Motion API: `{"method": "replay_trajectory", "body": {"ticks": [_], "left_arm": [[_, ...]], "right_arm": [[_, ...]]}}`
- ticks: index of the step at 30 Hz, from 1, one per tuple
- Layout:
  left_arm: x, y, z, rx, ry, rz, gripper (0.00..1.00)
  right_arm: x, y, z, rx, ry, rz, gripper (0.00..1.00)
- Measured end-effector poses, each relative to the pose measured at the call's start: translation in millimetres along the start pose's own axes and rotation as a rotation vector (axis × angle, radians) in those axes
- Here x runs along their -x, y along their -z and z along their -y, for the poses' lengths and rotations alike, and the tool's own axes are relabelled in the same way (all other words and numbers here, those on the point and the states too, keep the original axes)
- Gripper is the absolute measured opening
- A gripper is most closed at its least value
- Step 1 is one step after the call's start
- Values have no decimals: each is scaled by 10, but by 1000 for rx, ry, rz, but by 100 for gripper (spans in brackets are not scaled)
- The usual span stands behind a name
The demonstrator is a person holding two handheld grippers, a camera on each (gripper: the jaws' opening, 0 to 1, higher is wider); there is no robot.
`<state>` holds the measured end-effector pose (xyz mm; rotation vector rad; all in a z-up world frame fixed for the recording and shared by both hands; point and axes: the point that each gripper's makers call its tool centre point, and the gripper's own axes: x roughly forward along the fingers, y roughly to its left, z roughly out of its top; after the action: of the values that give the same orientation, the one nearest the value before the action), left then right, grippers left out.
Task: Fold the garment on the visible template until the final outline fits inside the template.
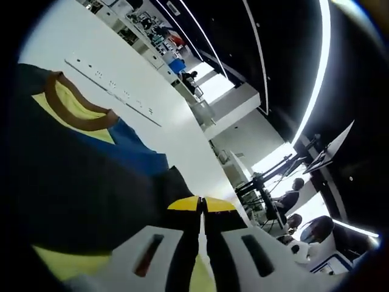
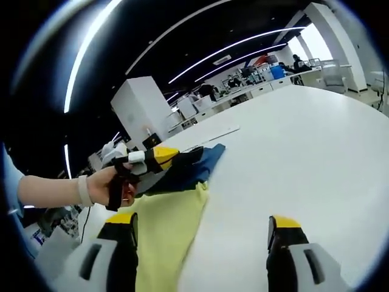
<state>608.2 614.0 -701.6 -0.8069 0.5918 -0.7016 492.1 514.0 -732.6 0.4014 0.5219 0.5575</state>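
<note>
- The white table (image 2: 316, 152) carries the work; it runs broad and bare toward a distant row of benches and shelves, under a dark ceiling crossed by long light strips (image 2: 255, 39).
- The garment (image 1: 73, 182) lies on this table. It is a shirt in dark navy, blue and pale yellow with a brown collar (image 1: 76, 109). In the right gripper view its yellow panel (image 2: 167, 237) spreads flat at the near left, while the navy and blue part is lifted off the table.
- A pale strip with small marks (image 1: 112, 91) lies on the table beyond the collar; I cannot tell whether it belongs to the template, and no template outline is plain to see.
- A person's hand (image 2: 100, 188) with a light wristband holds the left gripper (image 2: 155, 159), seen from the right gripper view.
- The left gripper's fingers (image 1: 182, 204) are pressed together, yellow tips meeting, with dark navy cloth of the garment pinched between them and raised.
- The right gripper (image 2: 203, 228) hovers low over the table by the yellow panel's edge; its 2 fingers (image 2: 282, 228) stand wide apart and hold nothing.
- Judged progress: a fold looks to be in hand, 1 edge lifted and not yet laid down. The cloth is uneven, so carrying this edge over, flattening, and checking the outline against the template appear to remain.
</note>
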Motion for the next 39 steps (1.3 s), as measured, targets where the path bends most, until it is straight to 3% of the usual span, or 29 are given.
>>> {"method": "replay_trajectory", "body": {"ticks": [9,18,22,26,28,36,39], "left_arm": [[-12,56,-4,-10,1,-18,0],[-10,115,81,-154,47,-37,2],[-4,94,55,-195,39,-35,26],[15,97,-21,-310,6,-52,62],[43,120,-35,-356,-4,-68,73],[134,85,-104,-447,-22,-108,95],[186,85,-147,-487,-27,-133,99]], "right_arm": [[-22,15,-4,-3,-5,-3,89],[-42,25,-31,0,-12,-9,89],[-54,26,-62,-1,-17,-9,89],[-65,21,-84,5,-21,-14,89],[-68,11,-93,5,-23,-12,89],[-85,5,-134,20,-31,-22,90],[-86,4,-141,23,-31,-23,90]]}}
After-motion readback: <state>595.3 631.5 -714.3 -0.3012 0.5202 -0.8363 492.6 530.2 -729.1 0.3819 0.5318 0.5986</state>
